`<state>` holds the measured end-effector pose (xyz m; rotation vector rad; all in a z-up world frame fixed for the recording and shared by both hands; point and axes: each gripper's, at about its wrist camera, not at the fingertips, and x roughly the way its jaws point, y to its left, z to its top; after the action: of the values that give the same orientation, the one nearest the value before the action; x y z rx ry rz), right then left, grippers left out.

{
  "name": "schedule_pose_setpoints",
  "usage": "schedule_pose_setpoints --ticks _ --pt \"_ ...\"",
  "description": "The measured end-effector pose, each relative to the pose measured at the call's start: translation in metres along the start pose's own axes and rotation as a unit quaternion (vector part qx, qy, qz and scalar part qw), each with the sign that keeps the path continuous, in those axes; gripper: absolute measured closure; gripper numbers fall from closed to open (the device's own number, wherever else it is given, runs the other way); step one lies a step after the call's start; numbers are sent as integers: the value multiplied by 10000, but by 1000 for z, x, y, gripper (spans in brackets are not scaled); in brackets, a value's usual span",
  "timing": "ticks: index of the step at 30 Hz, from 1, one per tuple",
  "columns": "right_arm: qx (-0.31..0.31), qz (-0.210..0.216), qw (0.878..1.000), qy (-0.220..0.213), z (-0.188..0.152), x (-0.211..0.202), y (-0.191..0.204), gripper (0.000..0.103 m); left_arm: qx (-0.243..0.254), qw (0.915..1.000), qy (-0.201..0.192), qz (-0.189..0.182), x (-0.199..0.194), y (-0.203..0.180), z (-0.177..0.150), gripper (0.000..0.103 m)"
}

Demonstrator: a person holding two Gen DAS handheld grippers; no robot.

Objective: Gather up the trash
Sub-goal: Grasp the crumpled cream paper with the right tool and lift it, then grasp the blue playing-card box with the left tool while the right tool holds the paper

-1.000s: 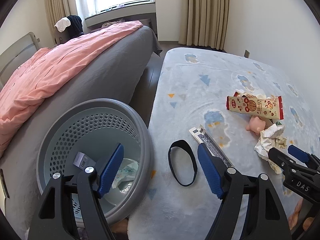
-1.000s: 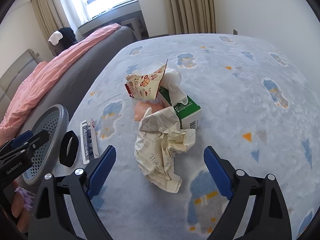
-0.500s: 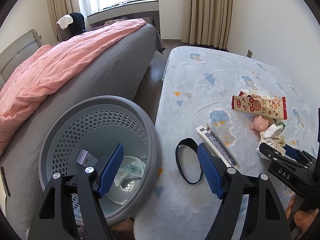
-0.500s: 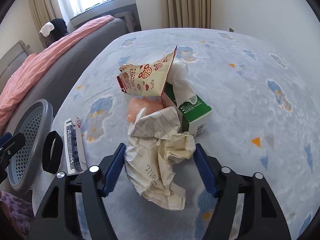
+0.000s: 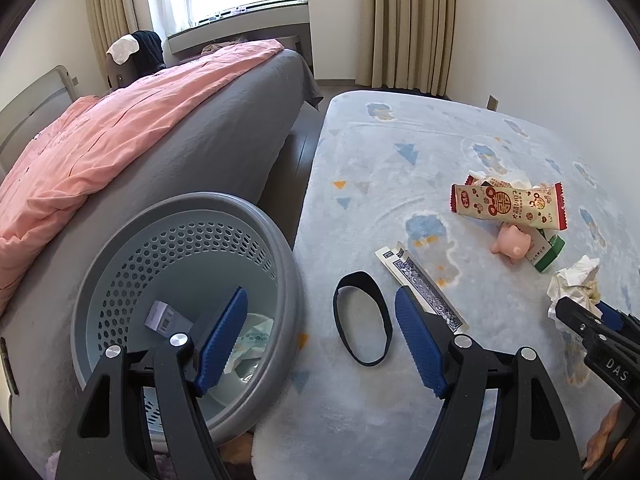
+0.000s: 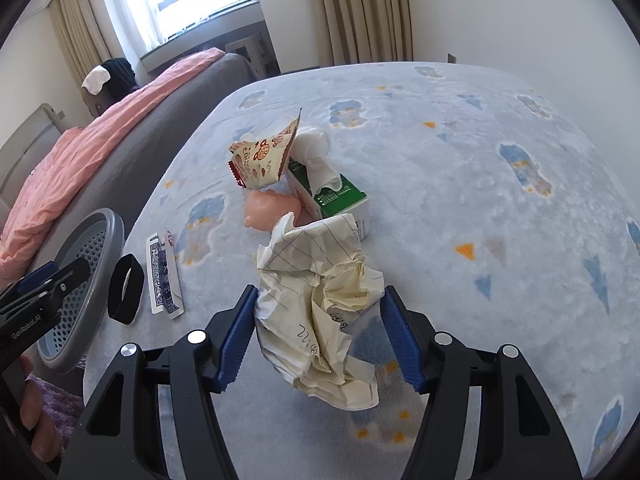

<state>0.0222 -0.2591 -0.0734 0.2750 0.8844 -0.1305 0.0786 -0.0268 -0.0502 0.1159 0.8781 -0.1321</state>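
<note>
Right wrist view alone shows right tongs (image 6: 318, 334) clamping crumpled paper (image 6: 320, 304); left tongs (image 5: 320, 338) gape, holding nothing.

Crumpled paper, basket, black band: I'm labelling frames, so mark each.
crumpled paper (image 6: 320, 300), right wrist view, creased middle
basket (image 5: 290, 280), left wrist view, grey rim
black band (image 5: 340, 320), left wrist view, left strap

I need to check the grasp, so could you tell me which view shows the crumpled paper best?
The right wrist view: the crumpled paper fills the centre between the right gripper jaws, creases and handwriting visible. The left wrist view shows only a small part of it at the right edge.
</note>
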Motion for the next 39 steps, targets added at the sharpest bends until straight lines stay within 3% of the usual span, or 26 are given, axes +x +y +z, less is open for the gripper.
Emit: schedule_pose_setpoints --ticks 6,13,24,33,39 --pt "106 81 9999 -107 -7 -19 -11 42 93 9999 46 -105 -2 -15 -7 30" --pt "134 344 9991 -189 -6 -28 -12 42 -107 9983 445 -351 11 -24 -17 30" --pt "219 638 9973 -287 -3 -39 -18 42 -383 9951 765 -503 35 -37 2 30" --pt "251 756 9963 -334 -1 -43 -19 42 -359 9943 988 -165 60 -49 11 30" --pt "261 783 9960 -338 -1 -44 -20 42 -370 9941 1009 -150 70 -50 10 27"
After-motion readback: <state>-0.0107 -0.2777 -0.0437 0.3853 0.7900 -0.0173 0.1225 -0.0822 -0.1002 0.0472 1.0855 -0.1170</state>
